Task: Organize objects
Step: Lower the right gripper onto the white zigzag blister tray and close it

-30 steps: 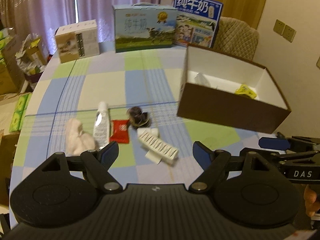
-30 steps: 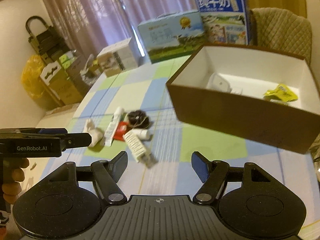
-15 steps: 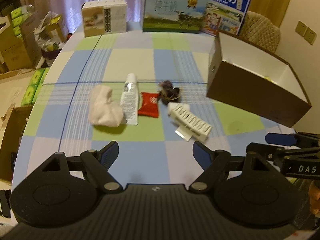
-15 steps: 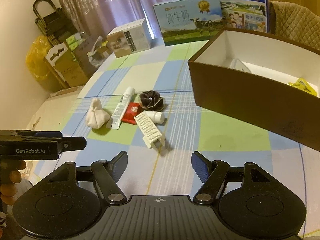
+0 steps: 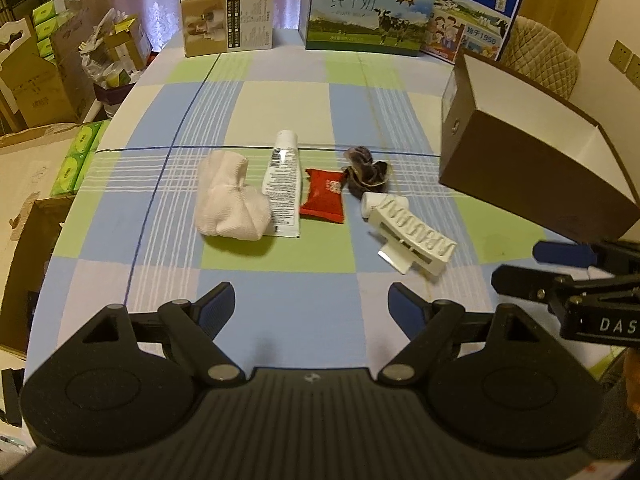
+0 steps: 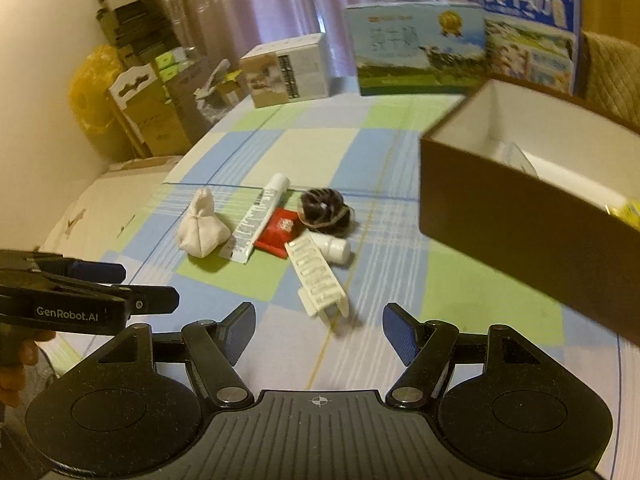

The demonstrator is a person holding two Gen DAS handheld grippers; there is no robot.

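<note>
A row of small items lies mid-table: a white cloth bundle [image 5: 230, 202] [image 6: 200, 230], a white tube [image 5: 282, 184] [image 6: 258, 218], a red packet [image 5: 324, 196] [image 6: 279, 232], a dark scrunchie [image 5: 366, 174] [image 6: 325, 211], a small white bottle [image 5: 374, 202] [image 6: 334, 247] and a white hair claw [image 5: 412, 236] [image 6: 318, 278]. A brown box [image 5: 532, 160] [image 6: 520, 216] with a white inside stands to the right. My left gripper [image 5: 311, 306] hangs open, short of the row. My right gripper [image 6: 319, 332] is open too, just short of the claw.
Milk cartons [image 5: 370, 10] and a beige box [image 5: 228, 20] line the far table edge. A padded chair [image 5: 540, 60] stands behind the brown box, which holds a yellow wrapper [image 6: 630, 212]. Cardboard boxes [image 5: 36, 76] crowd the floor at left.
Both grippers have drawn in and tilted down toward the row of items, which now looks larger and nearer. Both stay open and empty.
</note>
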